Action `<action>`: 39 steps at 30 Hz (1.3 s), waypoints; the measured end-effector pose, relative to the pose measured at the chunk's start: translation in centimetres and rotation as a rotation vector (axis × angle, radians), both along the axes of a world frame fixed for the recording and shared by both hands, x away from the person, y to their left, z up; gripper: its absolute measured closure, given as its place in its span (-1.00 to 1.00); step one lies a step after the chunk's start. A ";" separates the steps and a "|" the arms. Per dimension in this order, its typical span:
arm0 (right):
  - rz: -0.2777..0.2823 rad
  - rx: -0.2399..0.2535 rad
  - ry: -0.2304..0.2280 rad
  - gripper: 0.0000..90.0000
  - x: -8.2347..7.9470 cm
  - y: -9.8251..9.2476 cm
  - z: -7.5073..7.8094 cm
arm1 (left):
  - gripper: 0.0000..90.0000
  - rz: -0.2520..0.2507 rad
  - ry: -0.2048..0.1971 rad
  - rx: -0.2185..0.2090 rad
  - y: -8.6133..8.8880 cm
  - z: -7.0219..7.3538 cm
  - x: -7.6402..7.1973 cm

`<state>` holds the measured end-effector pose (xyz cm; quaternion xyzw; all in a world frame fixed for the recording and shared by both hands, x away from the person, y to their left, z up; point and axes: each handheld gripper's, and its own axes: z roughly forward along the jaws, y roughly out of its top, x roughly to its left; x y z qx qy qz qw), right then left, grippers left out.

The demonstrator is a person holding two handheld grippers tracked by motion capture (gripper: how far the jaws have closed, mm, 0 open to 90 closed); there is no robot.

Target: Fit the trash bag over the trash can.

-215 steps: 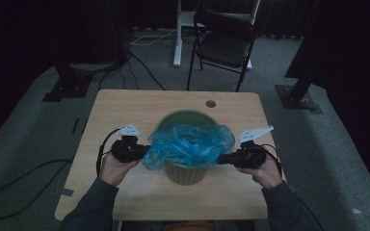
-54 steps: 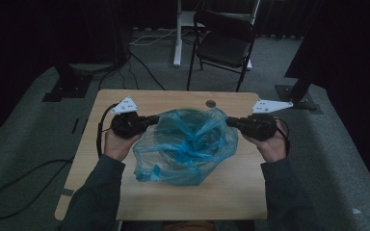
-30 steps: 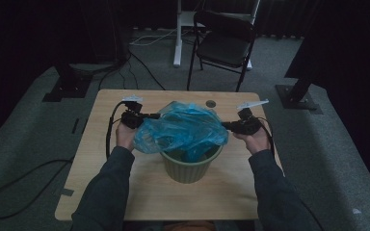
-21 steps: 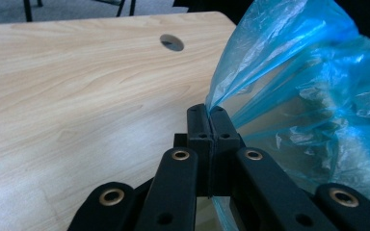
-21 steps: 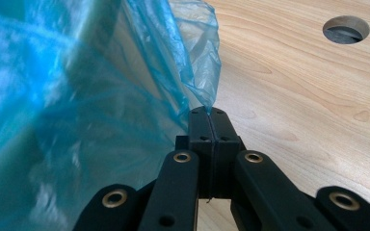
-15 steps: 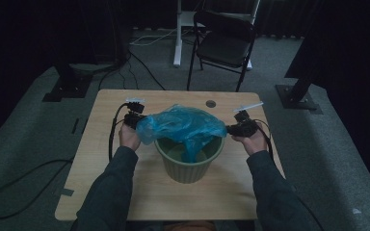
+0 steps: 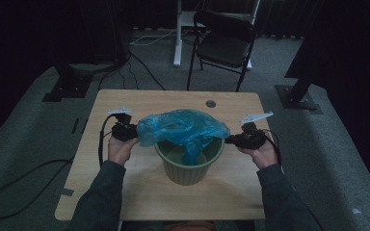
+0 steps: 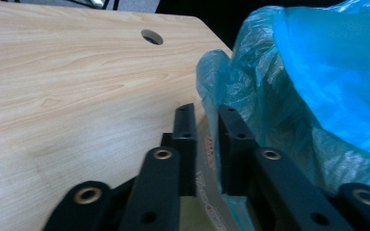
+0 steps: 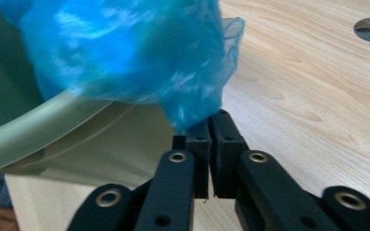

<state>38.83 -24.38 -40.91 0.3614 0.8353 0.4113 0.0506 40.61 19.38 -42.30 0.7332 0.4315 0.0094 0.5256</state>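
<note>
1. Left gripper [image 7: 125,131] sits at the left side of the blue bag [image 7: 183,127], held by the person's left hand [image 7: 121,148].
2. Its jaws have just been opening. In the left gripper view there is a small gap between the two black jaws, and the edge of the blue bag [image 8: 289,96] sits at their tips. The pads do not look like they are squeezing it.
3. Right gripper [image 7: 244,139] sits at the right side of the bag, held by the right hand [image 7: 262,155].
4. Its jaws have just been opening too. In the right gripper view they are nearly together, with a thin slit between them. A corner of the blue bag [image 9: 139,57] hangs right at their tips. I cannot tell if they pinch it.
5. The bag is draped over the top of the green bin [image 7: 188,168]. Part of it hangs down inside.
6. The bin stands upright in the middle of the wooden table [image 7: 135,192], between the two grippers.
7. A round hole [image 7: 210,103] is in the table, past the bin.
8. A black chair [image 7: 221,45] stands on the floor behind the table.
</note>
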 end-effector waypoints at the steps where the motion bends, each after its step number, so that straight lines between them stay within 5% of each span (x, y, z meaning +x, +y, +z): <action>1: 0.005 -0.003 -0.001 0.88 -0.2 0.0 0.1 | 0.67 0.007 -0.008 0.000 0.2 0.1 -0.3; 9: -0.011 0.020 -0.054 0.58 -1.0 -1.4 1.6 | 0.47 0.071 -0.025 -0.061 2.9 0.9 -1.7; 24: 0.015 0.140 -0.141 0.40 -1.3 -1.9 4.5 | 0.28 0.022 -0.076 -0.052 5.5 1.0 -5.0; 32: 0.004 0.179 -0.145 0.34 -0.4 -0.4 5.0 | 0.13 -0.034 -0.104 -0.077 7.0 0.4 -6.0; 39: 0.008 0.174 -0.109 0.36 0.0 0.3 4.3 | 0.06 -0.140 -0.114 -0.053 5.4 0.2 -5.9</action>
